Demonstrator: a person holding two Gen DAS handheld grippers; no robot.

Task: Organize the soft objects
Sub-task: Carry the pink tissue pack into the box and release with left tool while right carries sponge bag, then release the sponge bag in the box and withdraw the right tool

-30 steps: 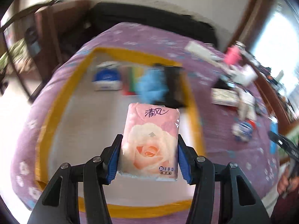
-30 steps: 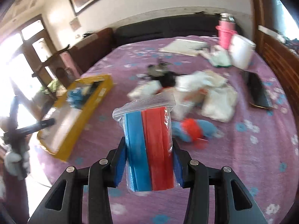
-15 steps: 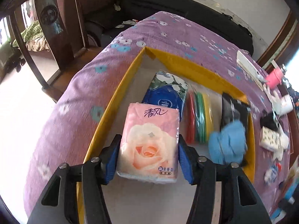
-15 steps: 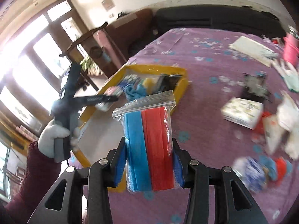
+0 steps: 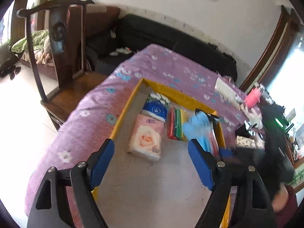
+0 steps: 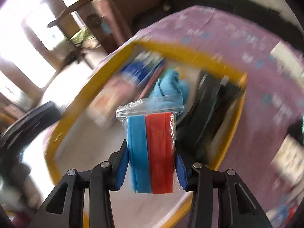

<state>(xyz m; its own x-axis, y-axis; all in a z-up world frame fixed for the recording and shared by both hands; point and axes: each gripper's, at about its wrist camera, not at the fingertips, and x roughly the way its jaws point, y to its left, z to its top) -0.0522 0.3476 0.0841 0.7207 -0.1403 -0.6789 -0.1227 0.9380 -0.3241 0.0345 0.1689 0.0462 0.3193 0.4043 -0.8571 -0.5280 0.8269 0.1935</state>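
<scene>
Purple flowered cloth covers the tabletop (image 5: 91,125), and on it sits a shallow yellow-walled tray (image 5: 176,95) with a pale floor. Inside the tray, just ahead of the left gripper (image 5: 151,159), a pink tissue pack printed with a rose (image 5: 146,137) lies flat; the gripper's jaws have just been opening and now stand wide apart with nothing between them, the pack free of both blue pads. Directly beyond the pink pack, touching it, lies a blue and white tissue pack (image 5: 156,105). To the right of these sits a clear bag of red, green and yellow sheets (image 5: 175,124), then a crumpled light blue cloth (image 5: 198,125) and a black item (image 5: 209,116) against the tray's right wall. The right gripper (image 6: 151,160) hangs over the tray's near part, clamped on a clear zip bag holding blue and red sheets (image 6: 151,148), which stands upright between its pads. Much of that view is motion-blurred. Beyond the tray, a dark wooden chair (image 5: 62,43) stands to the left and a black sofa (image 5: 161,36) runs along the white wall.
</scene>
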